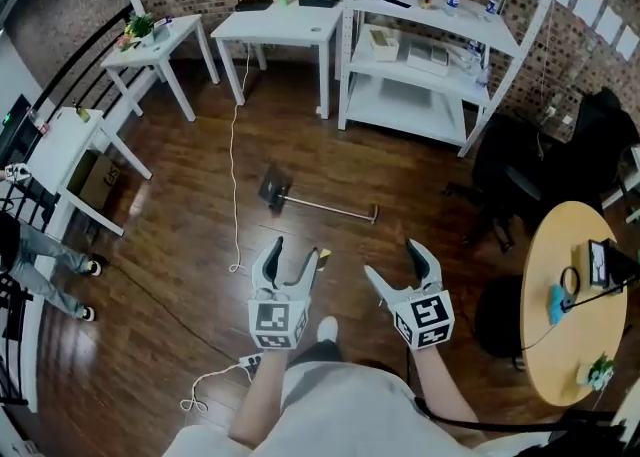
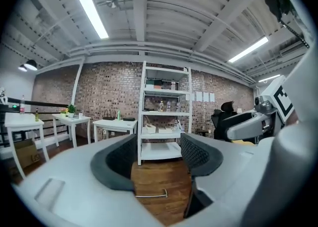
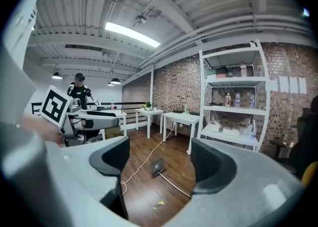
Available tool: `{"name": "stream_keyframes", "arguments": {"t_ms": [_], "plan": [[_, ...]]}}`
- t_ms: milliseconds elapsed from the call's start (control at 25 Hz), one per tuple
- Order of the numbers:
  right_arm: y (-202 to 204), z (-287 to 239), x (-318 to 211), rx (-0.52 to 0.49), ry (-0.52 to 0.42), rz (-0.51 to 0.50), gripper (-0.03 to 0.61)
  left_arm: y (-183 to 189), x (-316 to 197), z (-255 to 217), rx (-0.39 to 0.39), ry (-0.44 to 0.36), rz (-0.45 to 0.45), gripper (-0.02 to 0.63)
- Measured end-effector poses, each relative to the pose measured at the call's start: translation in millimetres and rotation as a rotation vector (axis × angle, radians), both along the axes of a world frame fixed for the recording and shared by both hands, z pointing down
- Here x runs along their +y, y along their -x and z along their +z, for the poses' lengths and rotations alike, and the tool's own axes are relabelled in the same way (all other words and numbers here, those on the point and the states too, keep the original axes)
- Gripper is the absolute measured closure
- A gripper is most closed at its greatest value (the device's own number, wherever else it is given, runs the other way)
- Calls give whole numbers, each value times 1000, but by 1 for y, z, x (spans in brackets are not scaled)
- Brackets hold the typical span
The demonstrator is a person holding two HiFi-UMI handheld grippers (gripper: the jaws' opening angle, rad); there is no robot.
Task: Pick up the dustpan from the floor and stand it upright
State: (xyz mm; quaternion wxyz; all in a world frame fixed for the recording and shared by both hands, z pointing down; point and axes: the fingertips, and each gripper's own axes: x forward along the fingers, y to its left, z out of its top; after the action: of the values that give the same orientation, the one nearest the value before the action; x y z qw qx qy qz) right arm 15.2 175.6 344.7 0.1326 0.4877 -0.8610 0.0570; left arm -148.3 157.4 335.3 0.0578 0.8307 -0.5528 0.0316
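The dustpan (image 1: 275,188) lies flat on the wooden floor, its long metal handle (image 1: 330,208) stretching to the right. It shows between the right jaws as a dark pan (image 3: 157,166) with its handle (image 3: 177,186) running toward me. Only the handle's end (image 2: 151,195) shows in the left gripper view. My left gripper (image 1: 296,261) and right gripper (image 1: 402,263) both hang open and empty above the floor, short of the dustpan.
A white cable (image 1: 237,175) runs down the floor left of the dustpan. White tables (image 1: 282,23) and a shelf unit (image 1: 432,50) line the brick wall. A black office chair (image 1: 525,170) and a round wooden table (image 1: 570,295) stand right. A yellow scrap (image 3: 160,202) lies on the floor.
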Motion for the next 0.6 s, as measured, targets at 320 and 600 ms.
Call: {"name": "stream_keyframes", "arguments": {"t_ms": [320,600], "plan": [[-6,75,-139,22,185,31,236,-10,-157,56,-34,131,83,316],[-49,218,-274,89,411,-12,253,-67,-310,164,-94,279,162,355]]}}
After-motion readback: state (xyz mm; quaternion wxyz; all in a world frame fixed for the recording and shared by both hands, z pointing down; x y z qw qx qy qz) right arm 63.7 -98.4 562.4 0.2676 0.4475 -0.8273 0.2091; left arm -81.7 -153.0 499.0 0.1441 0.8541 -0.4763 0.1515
